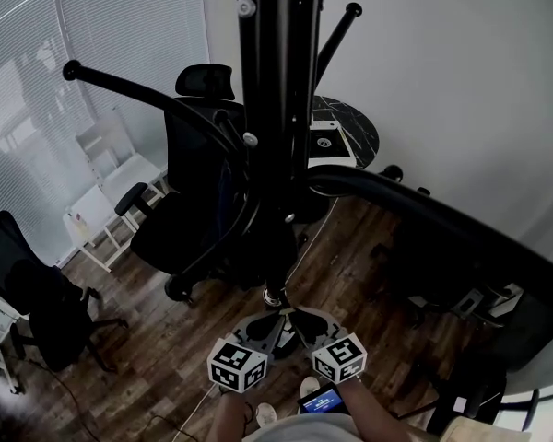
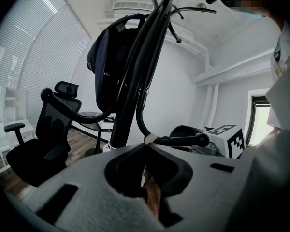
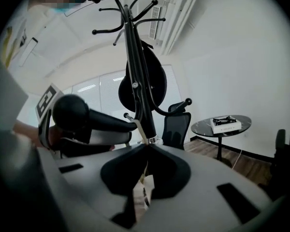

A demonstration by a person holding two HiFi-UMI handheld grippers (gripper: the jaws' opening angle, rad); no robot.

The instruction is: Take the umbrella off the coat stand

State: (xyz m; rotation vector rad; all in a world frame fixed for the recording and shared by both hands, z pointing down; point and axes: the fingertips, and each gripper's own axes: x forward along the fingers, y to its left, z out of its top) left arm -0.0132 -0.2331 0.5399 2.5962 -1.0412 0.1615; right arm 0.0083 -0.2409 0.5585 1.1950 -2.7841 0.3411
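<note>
Office: umbrella (image 1: 300,81) seemingly hangs vertical on coat stand (image 1: 249,72); left gripper (image 2: 147,145), right gripper (image 3: 147,145) closed.

- Coat stand (image 1: 278,109) centre, bag (image 2: 111,66) hanging on it.
- Office chair (image 1: 189,201) just left of the stand.
- Round surface (image 1: 355,129) far right, behind the stand; box (image 1: 330,144) on it.
- Second chair (image 1: 32,293) near left.
</note>
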